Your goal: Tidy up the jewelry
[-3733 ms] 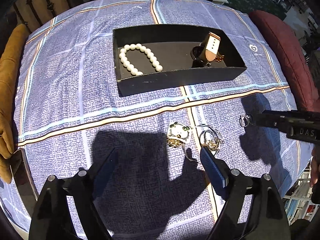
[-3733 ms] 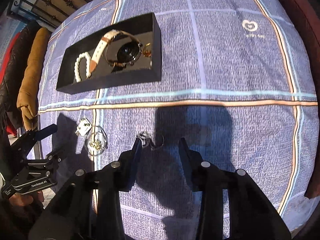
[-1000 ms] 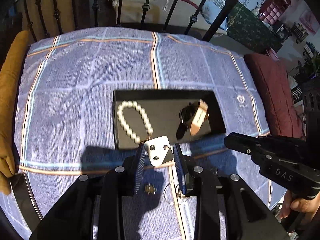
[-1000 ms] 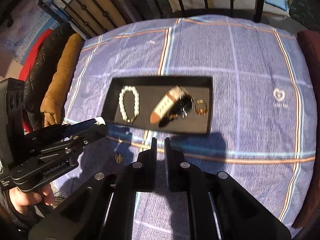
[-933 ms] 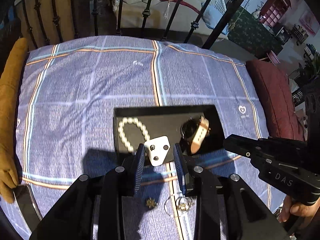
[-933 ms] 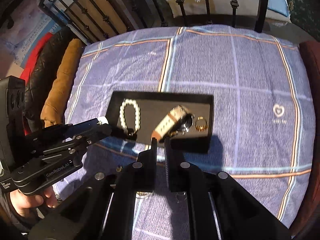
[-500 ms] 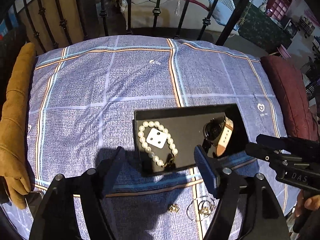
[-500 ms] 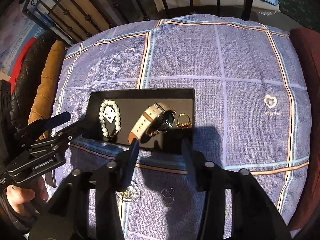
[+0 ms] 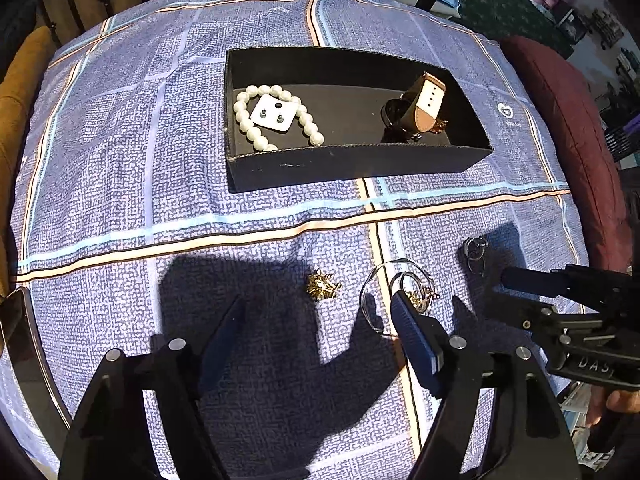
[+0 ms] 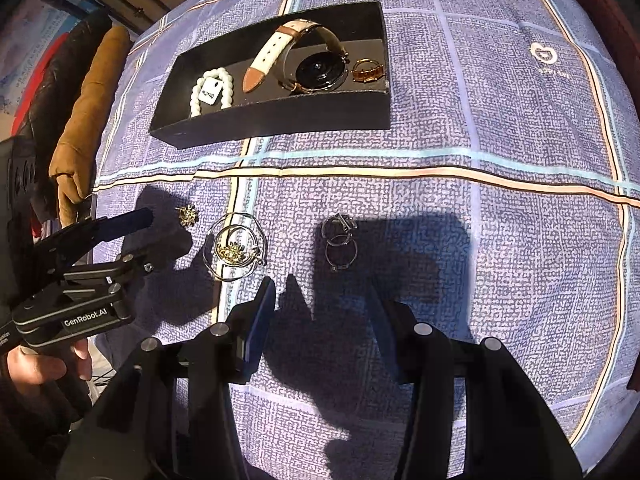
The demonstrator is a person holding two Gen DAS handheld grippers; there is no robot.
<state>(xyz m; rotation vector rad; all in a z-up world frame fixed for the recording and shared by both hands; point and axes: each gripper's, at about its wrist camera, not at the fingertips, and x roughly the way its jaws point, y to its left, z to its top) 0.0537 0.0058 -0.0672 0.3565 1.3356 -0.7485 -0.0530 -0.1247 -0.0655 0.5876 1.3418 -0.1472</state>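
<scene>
Hovering wide and empty, left tool [image 9: 316,320] over gold earring [image 9: 322,282], right tool [image 10: 322,308] near silver rings [image 10: 340,240]; black tray [image 9: 352,164] lying beyond, unobstructed.

**Legible markings, both wrist views**

"GenRobot.AI" is printed in white on the side of the left gripper [image 10: 132,220], read in the right wrist view at about 8 o'clock. The letters "DAS" are seen on the body of the right gripper [image 9: 506,276], in the left wrist view at about 4 o'clock. A white heart logo [image 10: 543,54] is printed on the blue checked cloth [image 10: 500,128] at about 2 o'clock; the small lettering beneath it cannot be read.
</scene>
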